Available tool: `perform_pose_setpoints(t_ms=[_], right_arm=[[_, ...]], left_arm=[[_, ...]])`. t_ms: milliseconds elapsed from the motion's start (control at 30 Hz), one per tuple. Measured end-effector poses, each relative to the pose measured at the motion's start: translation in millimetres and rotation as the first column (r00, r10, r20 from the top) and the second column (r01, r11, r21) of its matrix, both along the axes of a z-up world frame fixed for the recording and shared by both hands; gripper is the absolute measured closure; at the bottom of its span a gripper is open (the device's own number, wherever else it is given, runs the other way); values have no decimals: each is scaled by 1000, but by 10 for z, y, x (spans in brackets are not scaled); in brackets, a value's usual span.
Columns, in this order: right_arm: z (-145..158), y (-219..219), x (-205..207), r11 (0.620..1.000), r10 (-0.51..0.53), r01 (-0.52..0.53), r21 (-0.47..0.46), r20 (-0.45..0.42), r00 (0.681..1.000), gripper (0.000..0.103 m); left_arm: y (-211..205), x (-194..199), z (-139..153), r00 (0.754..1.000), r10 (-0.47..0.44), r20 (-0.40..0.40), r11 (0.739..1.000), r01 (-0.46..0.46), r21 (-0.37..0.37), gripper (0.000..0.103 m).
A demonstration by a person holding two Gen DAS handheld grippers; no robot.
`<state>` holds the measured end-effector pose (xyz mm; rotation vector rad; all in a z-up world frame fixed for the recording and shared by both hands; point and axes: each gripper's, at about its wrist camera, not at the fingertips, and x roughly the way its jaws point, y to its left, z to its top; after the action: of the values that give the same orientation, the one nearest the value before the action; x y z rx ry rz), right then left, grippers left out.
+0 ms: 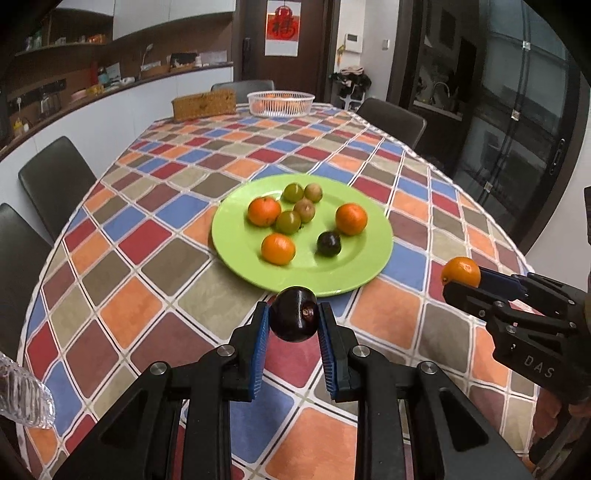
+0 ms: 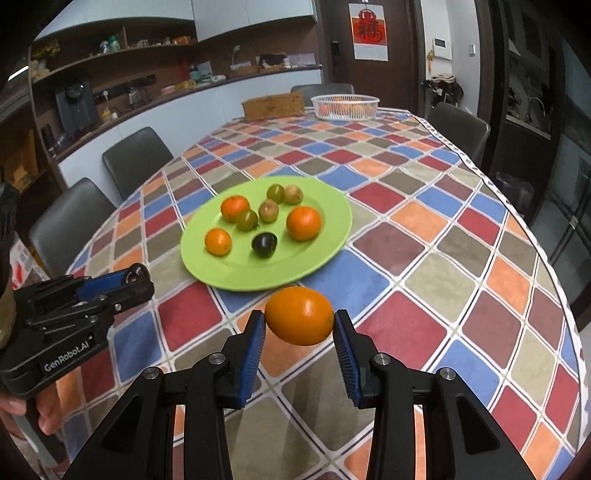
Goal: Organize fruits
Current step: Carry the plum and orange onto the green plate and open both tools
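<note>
Tilted downward, left gripper (image 1: 294, 320) clamps dark plum (image 1: 294, 318); right gripper (image 2: 300, 321) clamps orange (image 2: 299, 315).

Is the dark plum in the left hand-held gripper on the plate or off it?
Off it. The dark plum is pinched between the left hand-held gripper pads, in front of the green plate rim.

White letters "DAS" stand on the black body of the right gripper (image 1: 460, 280), seen in the left wrist view. In the right wrist view, the black body of the left gripper (image 2: 138, 280) carries white lettering "GenRobot.AI". A white-bordered red wall hanging with a Chinese character (image 2: 370, 31) hangs on the dark brown door; its character is too blurred to read.
</note>
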<state>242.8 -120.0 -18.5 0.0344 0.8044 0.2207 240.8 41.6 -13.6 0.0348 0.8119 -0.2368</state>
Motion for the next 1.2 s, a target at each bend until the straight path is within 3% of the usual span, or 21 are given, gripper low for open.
perform_pose_setpoints(t_ms=[533, 867, 1200], right_arm=[[396, -48, 38, 998, 46, -50, 35, 105, 993, 64], [544, -25, 326, 998, 59, -63, 25, 136, 989, 64], [573, 95, 623, 995, 95, -93, -24, 144, 985, 64]], left_arm=[[-148, -49, 414, 994, -20, 104, 1000, 21, -10, 77], [-171, 154, 495, 993, -11, 120, 1000, 9, 13, 77], [-150, 449, 521, 995, -4, 100, 1000, 5, -9, 77]])
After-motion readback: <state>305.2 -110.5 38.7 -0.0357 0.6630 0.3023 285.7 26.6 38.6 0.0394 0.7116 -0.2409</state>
